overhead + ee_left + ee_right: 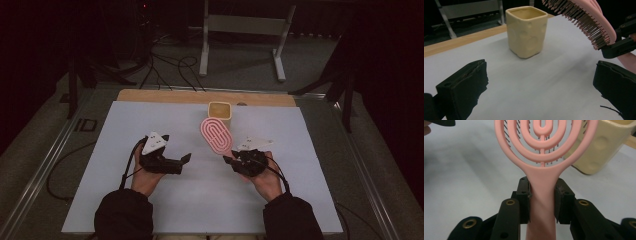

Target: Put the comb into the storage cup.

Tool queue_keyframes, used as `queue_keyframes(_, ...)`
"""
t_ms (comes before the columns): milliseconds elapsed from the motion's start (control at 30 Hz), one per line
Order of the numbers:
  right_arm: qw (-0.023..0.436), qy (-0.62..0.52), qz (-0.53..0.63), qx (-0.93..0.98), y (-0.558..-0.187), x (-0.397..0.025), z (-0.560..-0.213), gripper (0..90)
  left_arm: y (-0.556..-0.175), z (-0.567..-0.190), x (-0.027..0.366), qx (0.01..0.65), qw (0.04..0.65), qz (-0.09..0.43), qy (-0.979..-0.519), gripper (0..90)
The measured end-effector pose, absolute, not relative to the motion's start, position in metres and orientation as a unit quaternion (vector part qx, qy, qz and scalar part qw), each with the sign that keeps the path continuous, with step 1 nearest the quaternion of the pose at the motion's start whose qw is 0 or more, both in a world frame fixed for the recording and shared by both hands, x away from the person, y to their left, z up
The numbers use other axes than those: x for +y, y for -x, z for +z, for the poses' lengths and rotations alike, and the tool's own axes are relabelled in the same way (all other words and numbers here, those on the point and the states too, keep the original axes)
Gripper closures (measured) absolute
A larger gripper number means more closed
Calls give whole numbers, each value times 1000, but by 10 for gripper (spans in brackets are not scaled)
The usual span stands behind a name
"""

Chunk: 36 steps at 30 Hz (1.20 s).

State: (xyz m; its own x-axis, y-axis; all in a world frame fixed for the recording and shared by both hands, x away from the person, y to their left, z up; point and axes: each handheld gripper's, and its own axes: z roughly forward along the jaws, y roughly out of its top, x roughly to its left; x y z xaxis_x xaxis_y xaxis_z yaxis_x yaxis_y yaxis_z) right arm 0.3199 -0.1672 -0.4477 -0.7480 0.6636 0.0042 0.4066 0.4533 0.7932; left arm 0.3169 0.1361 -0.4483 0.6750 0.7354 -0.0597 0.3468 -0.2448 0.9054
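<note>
My right gripper point(541, 195) clamps the handle of the pink plastic hairbrush with looped ribs point(216, 135), its head raised just short of the square cream ceramic cup point(220, 110). The brush covers part of that cup, and its bristle tips blur. My left gripper point(182, 161) gapes empty, well back from the cup.
</note>
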Motion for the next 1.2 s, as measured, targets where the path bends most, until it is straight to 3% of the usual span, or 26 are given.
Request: queue_keyframes(1200, 153, -314, 421, 837, -316, -159, -448, 700, -328, -440, 83, 326, 530, 146, -769, 0)
